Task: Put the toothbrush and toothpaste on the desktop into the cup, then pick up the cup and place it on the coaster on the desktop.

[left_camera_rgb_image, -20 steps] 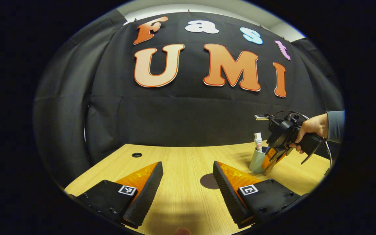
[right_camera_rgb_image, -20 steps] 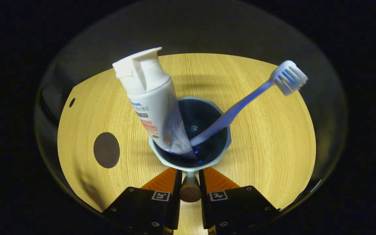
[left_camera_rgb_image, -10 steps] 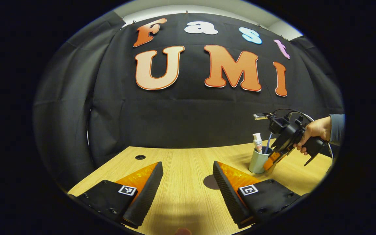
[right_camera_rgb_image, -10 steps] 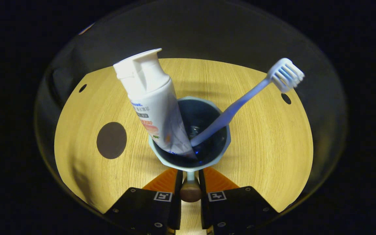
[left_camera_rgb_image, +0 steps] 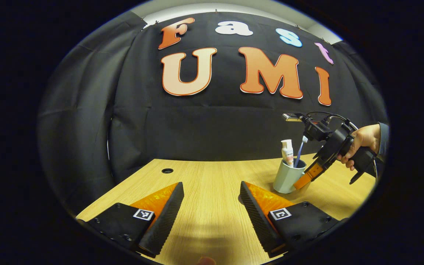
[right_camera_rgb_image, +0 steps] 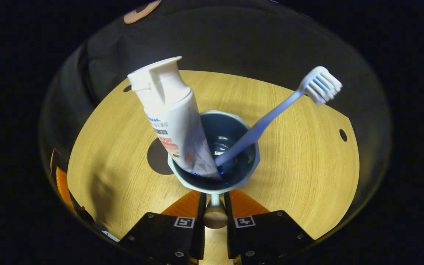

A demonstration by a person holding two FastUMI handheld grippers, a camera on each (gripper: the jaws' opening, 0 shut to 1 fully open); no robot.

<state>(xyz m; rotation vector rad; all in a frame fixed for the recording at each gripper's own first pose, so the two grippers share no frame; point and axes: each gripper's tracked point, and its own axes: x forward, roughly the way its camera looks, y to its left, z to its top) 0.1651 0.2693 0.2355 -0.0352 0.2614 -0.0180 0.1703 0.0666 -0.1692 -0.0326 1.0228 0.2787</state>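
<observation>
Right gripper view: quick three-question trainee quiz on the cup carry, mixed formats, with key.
1. True or false: the toothbrush lies flat on the desktop.
2. What do the right gripper fingers clamp?
A. the toothpaste cap
B. the cup's handle
C. the coaster's edge
3. Fill in: the dark round ___ shows partly behind the cup.

Key: 1 false, it stands in the cup beside the toothpaste; 2 B; 3 coaster.

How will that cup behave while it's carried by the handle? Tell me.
The cup probably feels light, with little inside. The toothpaste and toothbrush lean out opposite ways, so a tilt may shift them. The right gripper pinches just the thin handle, so it could swing.
</observation>
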